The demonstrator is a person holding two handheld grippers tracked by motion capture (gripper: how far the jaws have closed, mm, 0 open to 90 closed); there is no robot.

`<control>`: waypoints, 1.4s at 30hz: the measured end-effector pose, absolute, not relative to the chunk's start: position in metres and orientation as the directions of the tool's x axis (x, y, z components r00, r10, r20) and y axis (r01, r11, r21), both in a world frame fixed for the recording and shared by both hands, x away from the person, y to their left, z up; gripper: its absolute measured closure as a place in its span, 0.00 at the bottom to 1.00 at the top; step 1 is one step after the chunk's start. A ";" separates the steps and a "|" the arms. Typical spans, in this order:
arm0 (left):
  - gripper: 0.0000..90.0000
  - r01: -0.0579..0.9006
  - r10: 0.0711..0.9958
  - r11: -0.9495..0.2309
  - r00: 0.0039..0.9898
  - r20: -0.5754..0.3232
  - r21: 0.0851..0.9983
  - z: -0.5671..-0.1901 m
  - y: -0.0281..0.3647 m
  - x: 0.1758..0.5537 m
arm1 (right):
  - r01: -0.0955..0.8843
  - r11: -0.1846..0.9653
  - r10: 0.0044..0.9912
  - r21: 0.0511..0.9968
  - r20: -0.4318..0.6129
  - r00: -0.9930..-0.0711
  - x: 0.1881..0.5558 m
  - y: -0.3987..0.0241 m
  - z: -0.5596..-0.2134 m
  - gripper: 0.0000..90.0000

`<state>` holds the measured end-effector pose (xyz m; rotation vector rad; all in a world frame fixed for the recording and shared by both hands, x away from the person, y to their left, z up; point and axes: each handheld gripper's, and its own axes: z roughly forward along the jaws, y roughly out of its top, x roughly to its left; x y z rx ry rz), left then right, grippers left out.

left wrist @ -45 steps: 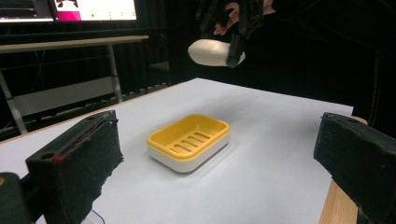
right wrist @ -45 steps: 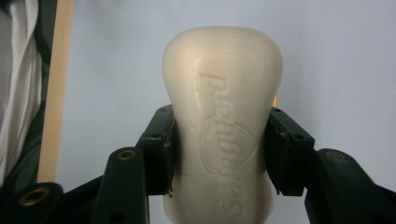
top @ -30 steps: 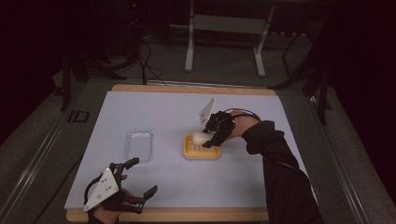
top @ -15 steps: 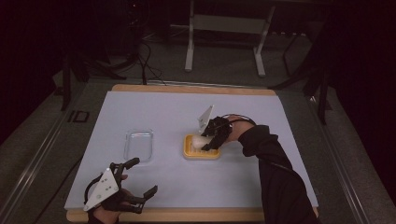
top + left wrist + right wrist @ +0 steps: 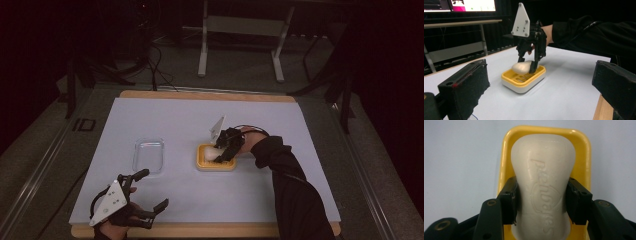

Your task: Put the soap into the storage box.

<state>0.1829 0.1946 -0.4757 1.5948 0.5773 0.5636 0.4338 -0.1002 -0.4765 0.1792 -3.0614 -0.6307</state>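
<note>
A cream soap bar (image 5: 541, 167) with raised lettering lies in a yellow soap dish (image 5: 504, 157) right of the table's middle. My right gripper (image 5: 541, 202) is shut on the bar, its two pads (image 5: 510, 200) pressed against the bar's narrow sides. From above, the right gripper (image 5: 223, 152) reaches down over the soap dish (image 5: 216, 165) and the soap bar (image 5: 209, 154). In the left gripper view the soap bar (image 5: 520, 67) rests slightly tilted in the dish (image 5: 524, 81), held by the right gripper (image 5: 527, 65). My left gripper (image 5: 155, 188) is open and holds nothing near the front left edge.
A clear plastic lid or tray (image 5: 148, 155) lies flat left of the dish. The pale table sheet (image 5: 165, 120) has a wooden rim (image 5: 210, 230) along the front. Dark floor, cables and a metal stand (image 5: 240, 45) lie beyond the far edge.
My right gripper has come slightly left and toward the person over the dish, settling around the soap bar. The left gripper has stayed put.
</note>
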 end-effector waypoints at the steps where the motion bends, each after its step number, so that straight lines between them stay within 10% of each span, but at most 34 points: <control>1: 0.01 0.043 0.657 -0.091 0.753 0.028 0.995 -0.476 0.195 0.183 | -0.107 0.911 -0.115 0.398 -0.004 -0.993 0.434 -0.100 -0.479 0.55; 42: 0.01 0.038 0.650 -0.106 0.758 0.040 0.994 -0.476 0.193 0.183 | -0.044 0.933 -0.045 0.358 -0.004 -0.999 0.431 -0.092 -0.461 0.52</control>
